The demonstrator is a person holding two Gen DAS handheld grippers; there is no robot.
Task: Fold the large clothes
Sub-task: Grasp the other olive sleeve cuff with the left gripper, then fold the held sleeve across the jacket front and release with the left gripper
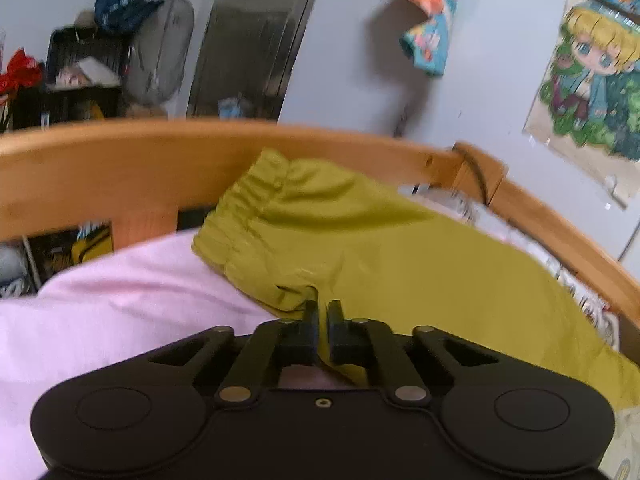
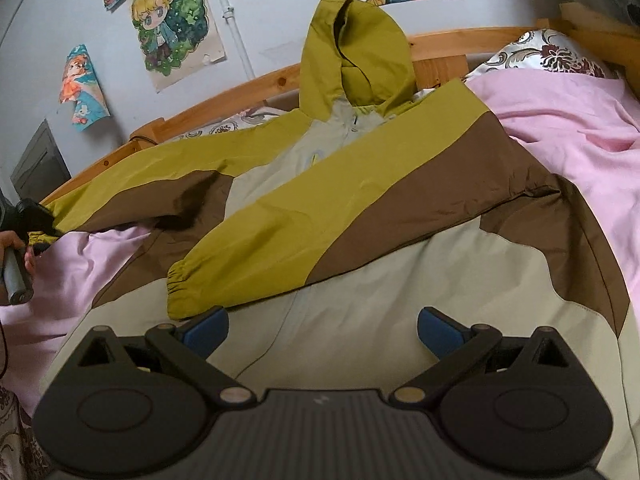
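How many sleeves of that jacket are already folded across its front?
1. One sleeve lies folded across the jacket's chest. The other sleeve stretches out sideways, its cuff pinched by the left tool.

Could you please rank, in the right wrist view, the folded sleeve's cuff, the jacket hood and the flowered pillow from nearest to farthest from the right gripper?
From the open right gripper:
1. Sleeve cuff, just ahead of the left fingertip, lying on the jacket front.
2. Jacket hood, far ahead, propped against the wooden bed rail.
3. Flowered pillow, farthest, at the upper right corner of the bed.
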